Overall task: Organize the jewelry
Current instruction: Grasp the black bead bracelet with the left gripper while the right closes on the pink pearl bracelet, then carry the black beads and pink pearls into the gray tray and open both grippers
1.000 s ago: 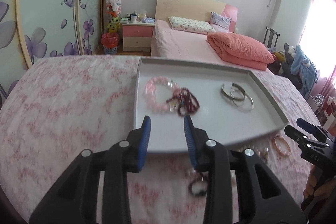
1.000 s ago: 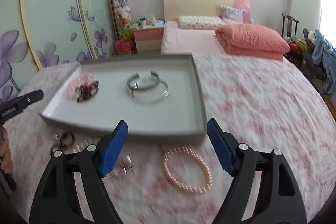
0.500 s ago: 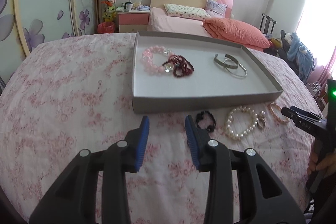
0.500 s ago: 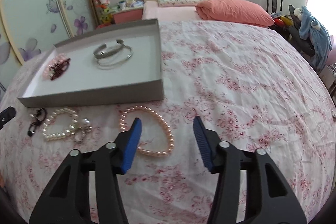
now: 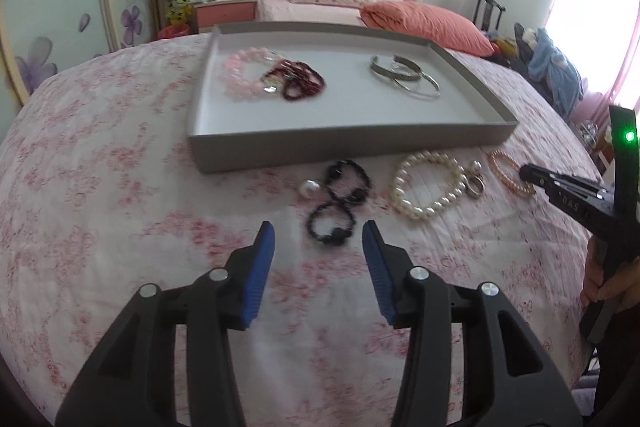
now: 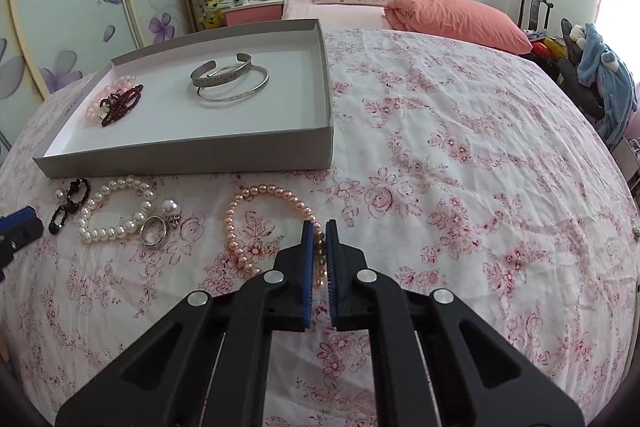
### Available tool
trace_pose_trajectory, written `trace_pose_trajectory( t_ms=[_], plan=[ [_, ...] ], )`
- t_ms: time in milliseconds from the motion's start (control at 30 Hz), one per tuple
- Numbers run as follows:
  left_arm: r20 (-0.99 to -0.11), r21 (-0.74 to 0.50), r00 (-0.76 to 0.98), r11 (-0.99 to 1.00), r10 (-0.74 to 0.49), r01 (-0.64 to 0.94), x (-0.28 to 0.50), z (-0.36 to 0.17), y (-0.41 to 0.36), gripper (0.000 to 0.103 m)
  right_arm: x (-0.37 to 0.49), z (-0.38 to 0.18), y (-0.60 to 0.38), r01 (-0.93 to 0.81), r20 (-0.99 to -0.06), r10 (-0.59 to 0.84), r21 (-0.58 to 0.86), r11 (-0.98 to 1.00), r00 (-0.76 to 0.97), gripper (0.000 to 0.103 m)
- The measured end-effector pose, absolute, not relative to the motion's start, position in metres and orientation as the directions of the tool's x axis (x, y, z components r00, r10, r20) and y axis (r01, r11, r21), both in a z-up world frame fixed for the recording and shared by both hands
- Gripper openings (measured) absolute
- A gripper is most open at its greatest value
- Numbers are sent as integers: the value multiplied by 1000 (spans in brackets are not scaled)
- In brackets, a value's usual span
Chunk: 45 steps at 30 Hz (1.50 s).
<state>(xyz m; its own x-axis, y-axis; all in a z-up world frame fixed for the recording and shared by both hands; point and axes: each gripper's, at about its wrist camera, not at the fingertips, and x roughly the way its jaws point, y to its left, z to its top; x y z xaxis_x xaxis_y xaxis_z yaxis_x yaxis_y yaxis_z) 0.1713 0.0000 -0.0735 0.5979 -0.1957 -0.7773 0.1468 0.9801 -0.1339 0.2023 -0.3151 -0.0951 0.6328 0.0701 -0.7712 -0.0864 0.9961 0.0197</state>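
Observation:
A grey tray (image 5: 344,147) (image 6: 192,157) on the floral bedspread holds a pink bead bracelet (image 5: 244,75), a dark red bracelet (image 5: 298,81) and silver bangles (image 6: 228,79). In front of the tray lie black bead bracelets (image 5: 338,203), a white pearl bracelet (image 5: 430,187) (image 6: 114,211), a ring (image 6: 153,230) and a peach pearl bracelet (image 6: 256,227). My left gripper (image 5: 318,247) is open just short of the black bracelets. My right gripper (image 6: 319,243) is shut on the peach pearl bracelet's near right side.
A loose white pearl piece (image 5: 309,187) lies beside the black bracelets. The right gripper shows at the right edge of the left wrist view (image 5: 560,187). A second bed with an orange quilt (image 6: 456,19) stands behind.
Both grippers have come down and closer to the loose jewelry in front of the tray. The right gripper has closed on the peach pearl bracelet. The left gripper has stayed open.

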Motion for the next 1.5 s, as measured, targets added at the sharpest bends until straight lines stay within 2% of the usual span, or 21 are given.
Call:
trace_pose_trajectory(
  t_ms=[267, 433, 600, 833, 1200, 1500],
  plan=[
    [-801, -89, 576, 984, -164, 157, 189, -81, -24, 46, 203, -95, -318, -86, -771, 84, 39, 996, 631, 7],
    [-802, -52, 583, 987, -131, 151, 194, -81, -29, 28, 203, -95, -318, -85, -772, 90, 46, 995, 630, 7],
    [-796, -10, 595, 987, -106, 162, 192, -82, -34, 24, 203, -95, -318, -85, -772, 90, 46, 995, 630, 7],
    [-790, -12, 603, 985, -113, 169, 191, -82, -34, 12, 203, -95, -319, -86, -772, 90, 46, 995, 630, 7],
    [-776, -91, 599, 975, -197, 203, 175, -83, -11, 10, 203, -95, -318, -86, -772, 90, 46, 995, 630, 7],
    [-777, -73, 602, 977, -181, 199, 168, -84, -2, 10, 202, -95, -317, -91, -771, 86, 37, 995, 630, 7]
  ],
)
